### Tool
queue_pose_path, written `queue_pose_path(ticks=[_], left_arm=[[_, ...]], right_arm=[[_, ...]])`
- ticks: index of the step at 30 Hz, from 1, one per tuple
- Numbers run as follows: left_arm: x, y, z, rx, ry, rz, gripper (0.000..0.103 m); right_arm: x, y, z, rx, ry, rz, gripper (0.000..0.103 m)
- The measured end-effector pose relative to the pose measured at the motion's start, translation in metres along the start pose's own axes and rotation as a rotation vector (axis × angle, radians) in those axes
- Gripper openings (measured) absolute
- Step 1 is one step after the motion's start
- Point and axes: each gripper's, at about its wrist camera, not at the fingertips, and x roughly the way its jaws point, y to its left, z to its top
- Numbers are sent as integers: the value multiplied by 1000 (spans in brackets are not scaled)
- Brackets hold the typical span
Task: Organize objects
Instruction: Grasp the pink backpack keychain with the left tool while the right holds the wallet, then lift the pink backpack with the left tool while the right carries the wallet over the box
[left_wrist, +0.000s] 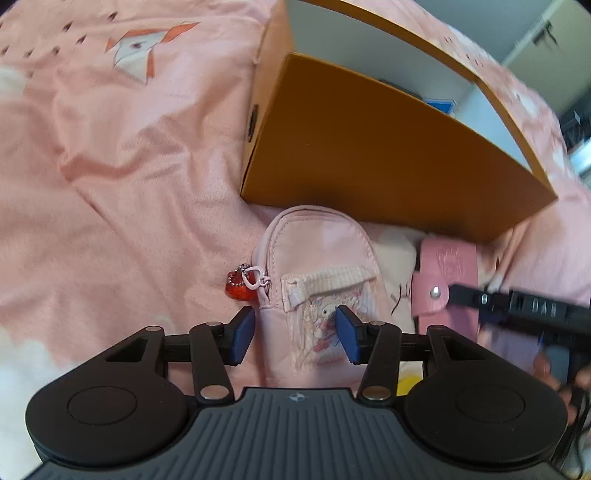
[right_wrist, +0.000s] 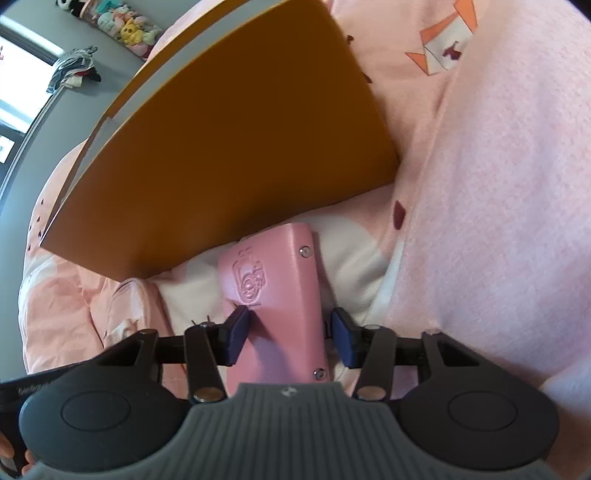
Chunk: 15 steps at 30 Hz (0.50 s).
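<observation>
A small pink pouch (left_wrist: 317, 273) with a cartoon print and a red heart charm (left_wrist: 238, 284) lies on the pink bedspread in front of an open orange box (left_wrist: 369, 158). My left gripper (left_wrist: 295, 332) is open, its blue pads on either side of the pouch's near end. A pink leather case (right_wrist: 273, 295) with snap studs lies right of the pouch, also seen in the left wrist view (left_wrist: 447, 280). My right gripper (right_wrist: 290, 332) is open around the case's near half, pads close to its sides. The box (right_wrist: 229, 147) stands just behind it.
The pink bedspread (left_wrist: 110, 184) with fox prints is wrinkled all around. The box holds something blue (left_wrist: 439, 105) inside. The right gripper's body (left_wrist: 524, 310) reaches in from the right. Plush toys (right_wrist: 122, 26) sit on a far shelf.
</observation>
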Motion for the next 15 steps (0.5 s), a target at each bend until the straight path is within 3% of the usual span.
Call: queue_pose_path(ticks=[2,9,15], left_arm=[[3,2,0,-16,2,-7,57],[6,-2,-1,3,4,17,57],[5,-3,-5,11,-22,30,61]], right_arm=[[-3,6,-4,-31,-9,-7,43],[-30,48,-18,-186,-72,-10,21],[-24,76,-23,-287,-67,-55,19]])
